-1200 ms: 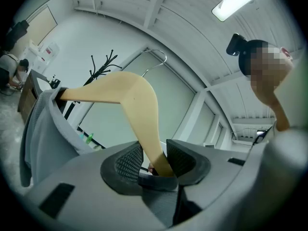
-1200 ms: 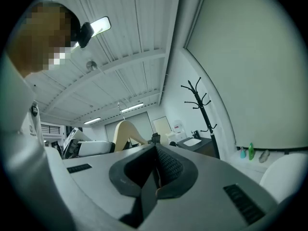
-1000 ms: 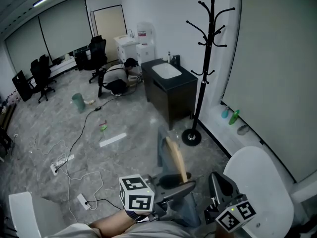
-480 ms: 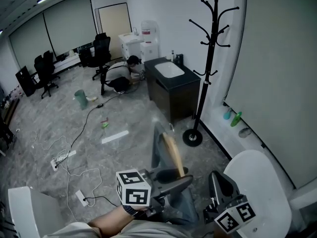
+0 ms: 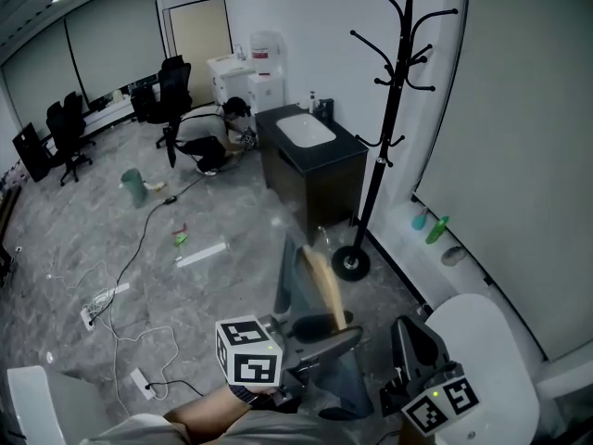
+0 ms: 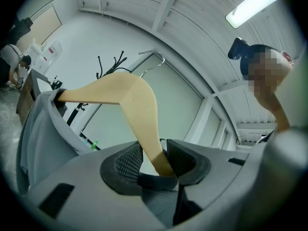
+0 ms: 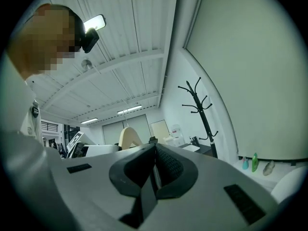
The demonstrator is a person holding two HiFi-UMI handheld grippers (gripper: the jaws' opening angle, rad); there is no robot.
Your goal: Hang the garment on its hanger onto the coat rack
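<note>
Head view: over the last second you have edged only slightly toward the coat rack (image 5: 387, 137). It is still well ahead of your left gripper (image 5: 320, 334), so the hanging is still to do. That gripper stays clamped on one arm of the wooden hanger (image 5: 324, 286), with the grey garment (image 5: 352, 392) draped beneath its jaws. Your right gripper (image 5: 417, 349) is closed and empty. No writing is legible.
</note>
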